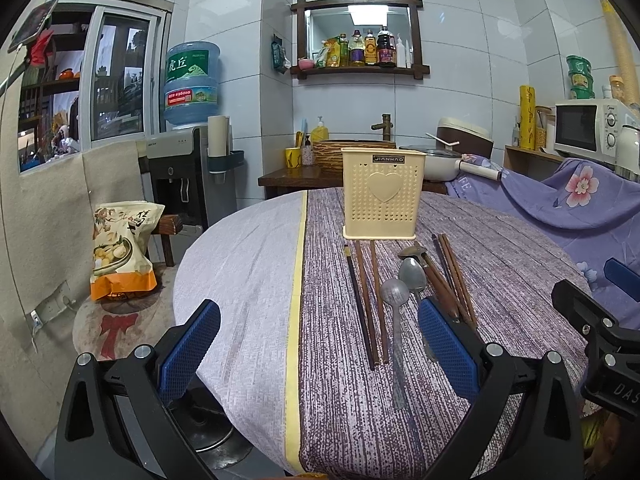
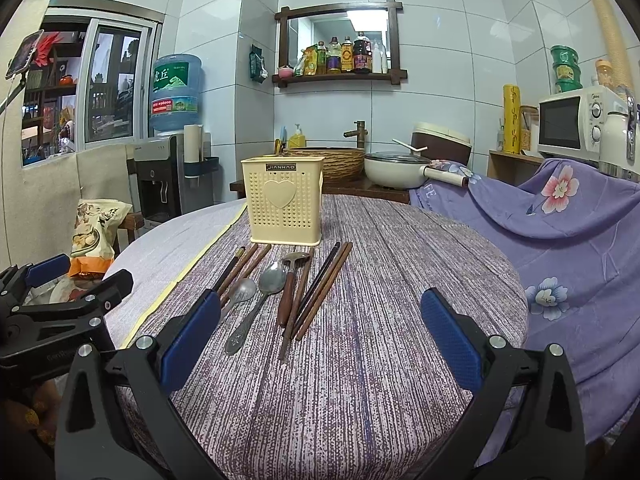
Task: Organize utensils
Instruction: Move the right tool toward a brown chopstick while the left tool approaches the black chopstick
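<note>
Currently, from the left wrist view, my left gripper (image 1: 318,354) is spread wide and holds nothing, hovering short of the utensils. Chopsticks (image 1: 366,304) and two metal spoons (image 1: 396,312) lie on the tablecloth (image 1: 248,264) in front of the cream holder (image 1: 383,194), which stands upright and looks unfilled.

From the right wrist view, my right gripper (image 2: 320,348) is likewise spread and holds nothing. A wood-handled utensil (image 2: 289,292) lies touching more chopsticks (image 2: 320,292). Risk, in my judgement: the pieces lie close together, so one pinch may catch two, and thin chopsticks may slip or roll.
</note>
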A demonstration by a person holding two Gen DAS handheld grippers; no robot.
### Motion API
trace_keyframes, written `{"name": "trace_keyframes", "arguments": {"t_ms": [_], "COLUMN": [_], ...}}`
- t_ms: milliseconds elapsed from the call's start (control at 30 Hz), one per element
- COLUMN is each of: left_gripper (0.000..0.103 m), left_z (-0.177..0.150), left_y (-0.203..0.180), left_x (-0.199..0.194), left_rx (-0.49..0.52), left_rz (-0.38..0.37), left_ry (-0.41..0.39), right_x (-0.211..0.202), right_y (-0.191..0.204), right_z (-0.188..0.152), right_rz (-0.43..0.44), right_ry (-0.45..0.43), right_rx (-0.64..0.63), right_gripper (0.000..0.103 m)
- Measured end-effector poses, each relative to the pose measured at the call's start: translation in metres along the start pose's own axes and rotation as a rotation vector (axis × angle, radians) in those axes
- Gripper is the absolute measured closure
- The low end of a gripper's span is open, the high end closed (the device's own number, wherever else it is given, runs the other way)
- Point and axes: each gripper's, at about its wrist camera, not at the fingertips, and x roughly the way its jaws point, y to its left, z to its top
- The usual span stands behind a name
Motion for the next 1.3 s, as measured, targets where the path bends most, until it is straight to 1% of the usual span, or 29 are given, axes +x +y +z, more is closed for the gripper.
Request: {"name": "trace_keyframes", "arguments": {"t_ms": [167, 333, 533, 667, 767, 833, 900, 1000, 1133, 1200, 1233, 1300], "left_gripper": [0.006, 0.006, 0.006, 0.006, 0.01, 0.012, 0.017, 0.024, 0.031, 0.034, 0.034, 0.037], "left_z": [-0.002, -0.001, 0.003, 0.008, 0.017, 0.023, 0.029, 0.036, 0.044, 0.046, 0.047, 0.048], "left_y": [0.006, 0.009, 0.013, 0.015, 0.016, 0.017, 0.018, 0.018, 0.016, 0.014, 0.013, 0.013], "left_x": [0.015, 0.036, 0.07, 0.092, 0.109, 0.12, 0.131, 0.146, 0.164, 0.173, 0.177, 0.186], "left_rx": [-0.011, -0.008, -0.004, 0.011, 0.024, 0.028, 0.032, 0.028, 0.036, 0.039, 0.039, 0.036], "left_rz": [0.009, 0.016, -0.009, -0.037, -0.068, -0.09, -0.104, -0.133, -0.169, -0.181, -0.187, -0.193], "left_ry": [0.049, 0.104, 0.175, 0.21, 0.233, 0.246, 0.265, 0.287, 0.311, 0.324, 0.333, 0.35], "right_x": [0.014, 0.035, 0.069, 0.092, 0.111, 0.126, 0.141, 0.161, 0.184, 0.199, 0.205, 0.219], "right_y": [-0.004, -0.011, -0.021, -0.027, -0.029, -0.031, -0.033, -0.034, -0.024, -0.023, -0.025, -0.034], "right_z": [-0.002, -0.005, -0.005, 0.001, 0.011, 0.018, 0.026, 0.035, 0.043, 0.045, 0.045, 0.046], "right_rz": [-0.014, -0.036, -0.064, -0.06, -0.049, -0.037, -0.018, 0.002, 0.014, 0.001, -0.003, -0.007], "right_ry": [0.044, 0.107, 0.202, 0.264, 0.3, 0.324, 0.354, 0.379, 0.398, 0.415, 0.426, 0.458], "right_rx": [-0.004, -0.004, 0.001, 0.007, 0.006, 0.004, 0.017, 0.041, 0.002, -0.014, -0.006, 0.037], "right_gripper": [0.005, 0.005, 0.005, 0.005, 0.007, 0.01, 0.017, 0.022, 0.03, 0.037, 0.039, 0.047]}}
